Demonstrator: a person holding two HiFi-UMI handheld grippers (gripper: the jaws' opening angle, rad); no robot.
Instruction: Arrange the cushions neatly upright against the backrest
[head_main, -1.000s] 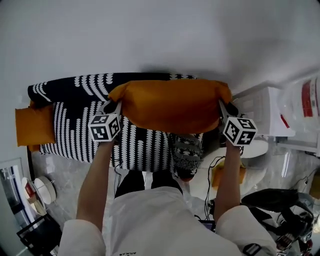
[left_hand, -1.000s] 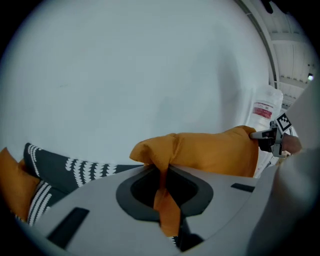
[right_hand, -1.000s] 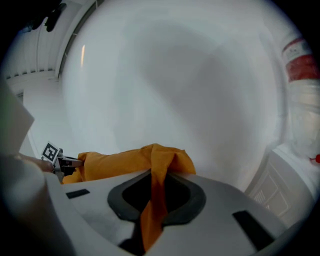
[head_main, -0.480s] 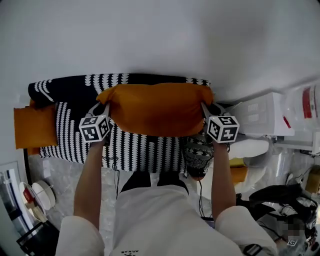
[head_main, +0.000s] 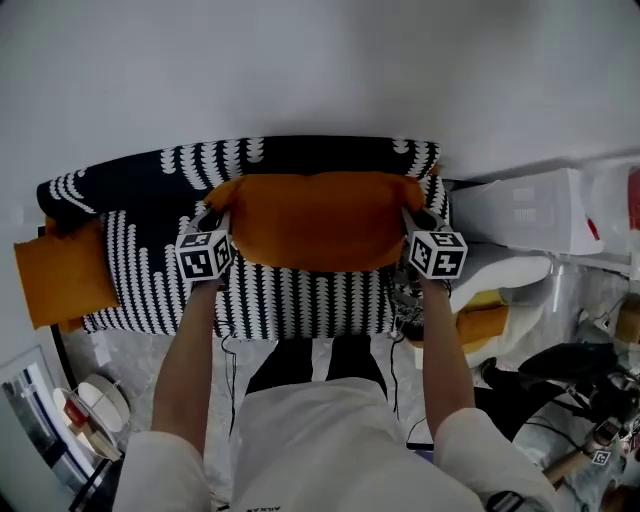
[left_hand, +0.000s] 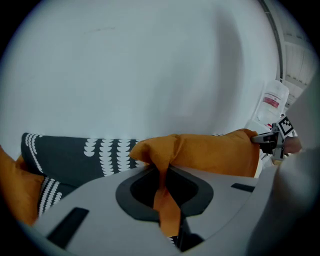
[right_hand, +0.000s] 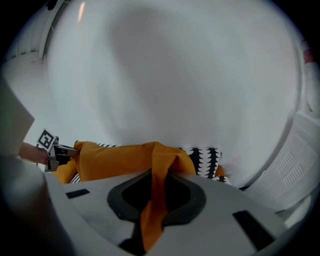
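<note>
Nearest the camera, the person's two forearms reached out over the marbled floor (head_main: 150, 350), where cables (head_main: 415, 340) and a dark bag (head_main: 560, 365) lay to the right and a round white object (head_main: 95, 405) to the left. The left hand-held gripper (head_main: 214, 220) was clamped on a pinched corner of the orange cushion (head_main: 318, 220). The left gripper view showed a fold of its cloth between the nearly closed jaws. The right hand-held gripper (head_main: 417, 222) gripped the opposite corner in the same way. The cushion hung lengthwise between them over the seat of the black-and-white patterned sofa (head_main: 290, 300), just before the backrest (head_main: 150, 170). Whether it touched either could not be told. A second orange cushion (head_main: 60, 275) lay tilted at the sofa's left end, well apart. A white cabinet (head_main: 520, 210) stood beside the right end. Behind all rose a plain white wall (head_main: 300, 60).
</note>
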